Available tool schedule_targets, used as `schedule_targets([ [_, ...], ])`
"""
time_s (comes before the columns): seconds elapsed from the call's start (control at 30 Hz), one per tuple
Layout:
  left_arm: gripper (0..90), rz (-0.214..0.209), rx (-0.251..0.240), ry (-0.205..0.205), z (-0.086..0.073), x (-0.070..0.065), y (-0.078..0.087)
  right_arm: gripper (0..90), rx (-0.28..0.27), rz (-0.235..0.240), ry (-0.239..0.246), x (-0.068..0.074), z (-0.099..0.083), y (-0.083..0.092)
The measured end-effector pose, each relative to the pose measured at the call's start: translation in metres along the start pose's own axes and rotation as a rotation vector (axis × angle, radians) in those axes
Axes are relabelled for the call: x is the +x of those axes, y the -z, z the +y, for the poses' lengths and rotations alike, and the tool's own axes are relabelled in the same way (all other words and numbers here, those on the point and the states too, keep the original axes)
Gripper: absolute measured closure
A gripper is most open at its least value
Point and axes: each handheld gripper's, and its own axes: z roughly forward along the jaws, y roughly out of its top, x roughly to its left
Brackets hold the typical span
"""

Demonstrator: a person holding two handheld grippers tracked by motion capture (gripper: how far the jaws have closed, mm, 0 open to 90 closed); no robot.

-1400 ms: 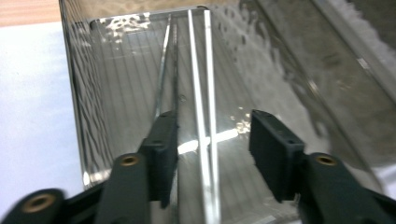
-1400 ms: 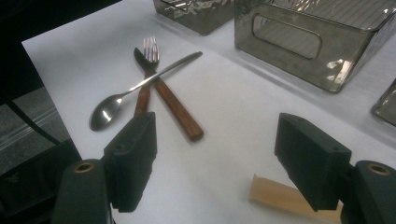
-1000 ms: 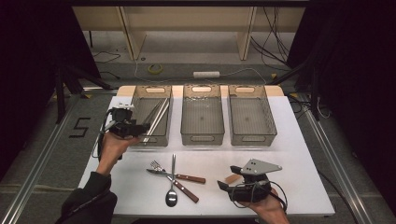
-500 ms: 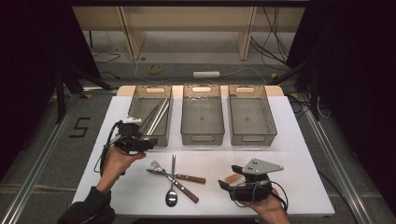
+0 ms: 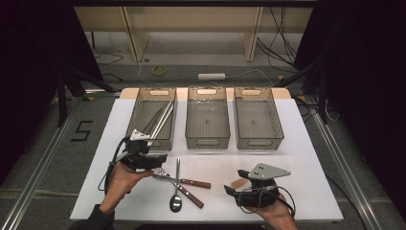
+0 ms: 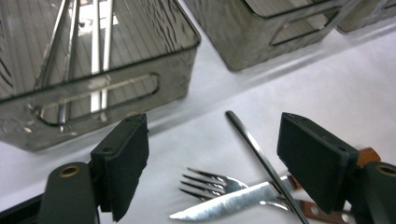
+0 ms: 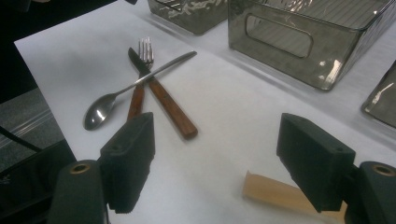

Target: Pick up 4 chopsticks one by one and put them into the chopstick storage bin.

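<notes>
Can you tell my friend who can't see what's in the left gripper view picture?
The open left gripper hangs over a fork, knife and spoon handle crossed on a white table. Behind stands a clear bin holding metal cutlery.

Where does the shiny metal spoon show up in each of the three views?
High view: metal spoon low centre, bowl toward the person, lying across the fork and wooden-handled knife.
Left gripper view: its handle runs between the open jaws.
Right gripper view: upper left, bowl at left.
Shared landmark: the crossed fork and knife.
</notes>
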Motion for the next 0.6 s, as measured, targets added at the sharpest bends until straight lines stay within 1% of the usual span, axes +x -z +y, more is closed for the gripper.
schedule_targets([
  [0.07, 24.4, -0.006, 0.009, -0.008, -0.004, -0.003, 0.001, 29.0, 0.001, 0.0, 0.0, 0.0, 0.0, 0.0],
  [0.2, 24.3, -0.012, 0.016, -0.008, -0.011, -0.009, 0.002, 29.0, 0.002, 0.001, -0.002, 0.0, 0.0, -0.001],
  [0.27, 24.2, -0.014, 0.022, -0.016, -0.014, -0.012, 0.002, 29.0, 0.002, 0.001, -0.003, 0.0, 0.0, -0.001],
  [0.33, 23.3, -0.011, 0.017, -0.013, -0.017, -0.015, 0.002, 29.0, 0.004, 0.001, 0.0, 0.0, 0.0, -0.001],
  [0.5, 22.6, -0.02, 0.03, -0.028, -0.025, -0.02, 0.002, 28.9, 0.002, -0.002, 0.002, 0.0, 0.0, -0.001],
  [0.6, 22.6, -0.024, 0.024, -0.02, -0.029, -0.022, 0.002, 28.9, 0.003, -0.001, 0.003, 0.0, 0.0, -0.001],
])
